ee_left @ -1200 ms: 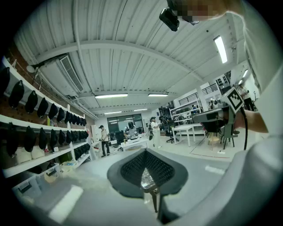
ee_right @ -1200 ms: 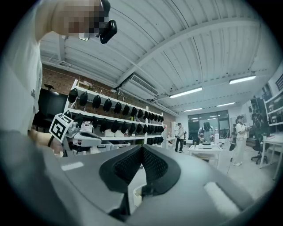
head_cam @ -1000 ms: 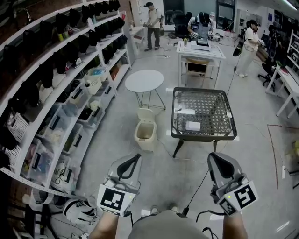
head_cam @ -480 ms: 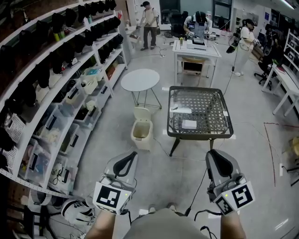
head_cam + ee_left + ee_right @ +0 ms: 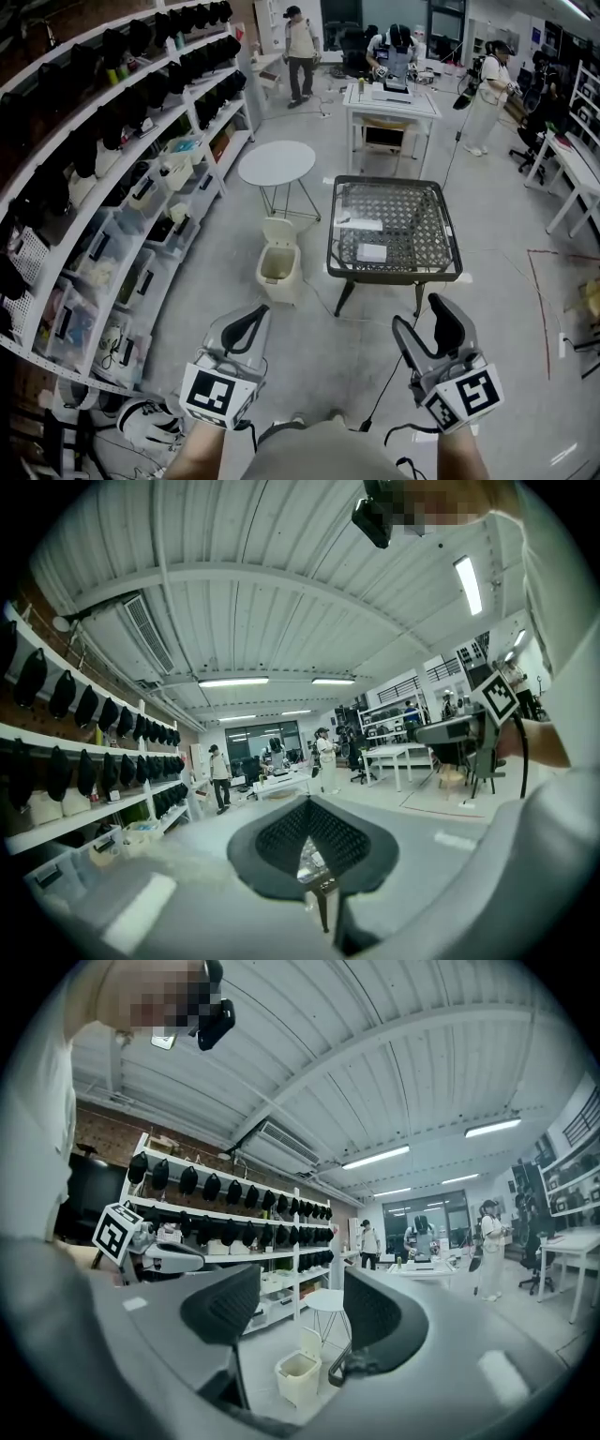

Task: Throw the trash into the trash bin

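The beige open-topped trash bin (image 5: pixel 278 272) stands on the floor left of a dark glass-topped table (image 5: pixel 441 275). Two flat white pieces (image 5: pixel 372 252) that look like paper lie on the table. My left gripper (image 5: pixel 255 317) is held low in front of me, shut and empty, well short of the bin. My right gripper (image 5: pixel 420 314) is held beside it; its jaws have just been opening and now stand open with nothing between them. In the right gripper view the bin (image 5: pixel 298 1375) shows in the gap of the right gripper (image 5: pixel 300 1312). The left gripper (image 5: pixel 309 855) has its pads together.
White shelving (image 5: pixel 112 225) with boxes and dark items runs along the left. A round white side table (image 5: pixel 277 163) stands behind the bin. A white desk (image 5: pixel 392 98) and several people are farther back. A black cable (image 5: pixel 398 361) trails across the floor.
The right gripper's jaws have gone from shut to open. The table and bin have shifted slightly left in the head view. The left gripper has stayed put.
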Motion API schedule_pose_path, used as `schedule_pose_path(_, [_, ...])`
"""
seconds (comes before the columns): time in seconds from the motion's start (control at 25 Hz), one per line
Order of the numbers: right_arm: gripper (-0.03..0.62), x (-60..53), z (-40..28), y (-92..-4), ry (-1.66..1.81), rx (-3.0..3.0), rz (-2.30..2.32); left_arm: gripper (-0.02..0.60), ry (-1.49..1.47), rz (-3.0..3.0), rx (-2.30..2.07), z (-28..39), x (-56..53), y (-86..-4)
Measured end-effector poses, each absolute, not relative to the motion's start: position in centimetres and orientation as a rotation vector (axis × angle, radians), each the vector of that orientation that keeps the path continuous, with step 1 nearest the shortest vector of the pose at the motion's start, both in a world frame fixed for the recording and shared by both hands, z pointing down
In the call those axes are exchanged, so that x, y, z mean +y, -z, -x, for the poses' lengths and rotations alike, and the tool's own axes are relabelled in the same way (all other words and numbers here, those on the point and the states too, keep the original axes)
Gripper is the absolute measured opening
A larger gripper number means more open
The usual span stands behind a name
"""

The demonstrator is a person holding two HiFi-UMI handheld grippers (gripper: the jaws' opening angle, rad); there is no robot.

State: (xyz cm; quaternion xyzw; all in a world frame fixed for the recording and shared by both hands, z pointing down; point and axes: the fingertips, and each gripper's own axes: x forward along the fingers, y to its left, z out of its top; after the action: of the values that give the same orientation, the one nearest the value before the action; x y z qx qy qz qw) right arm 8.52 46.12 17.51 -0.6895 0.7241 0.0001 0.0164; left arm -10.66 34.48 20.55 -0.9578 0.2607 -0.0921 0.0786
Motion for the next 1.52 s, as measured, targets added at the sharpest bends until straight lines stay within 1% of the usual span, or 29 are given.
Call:
schedule_pose_path(0.36, [0.282,46.3,-10.1,-18.1,0.028,2.246,2.119,0.002,0.252,2.865,0.763,8.2,35.9,-19.9])
schedule_pose_path(0.48, [0.270,46.3,-10.6,-17.8,-0.009,2.207,2.120,0.002,0.246,2.886,0.781,8.1,35.3,-20.3])
schedule_pose_path(0.72, [0.275,43.7,-10.7,-18.6,-0.002,2.243,2.119,0.002,0.219,2.889,0.777,7.6,33.0,-20.4])
schedule_pose_path(1.12, [0.281,35.7,-11.8,-21.0,0.076,2.287,2.153,0.002,0.231,2.923,0.751,5.7,25.4,-21.9])
schedule_pose_path(1.52, [0.287,21.9,-11.2,-22.0,0.125,2.371,2.156,0.002,0.253,2.937,0.781,5.9,12.4,-22.8])
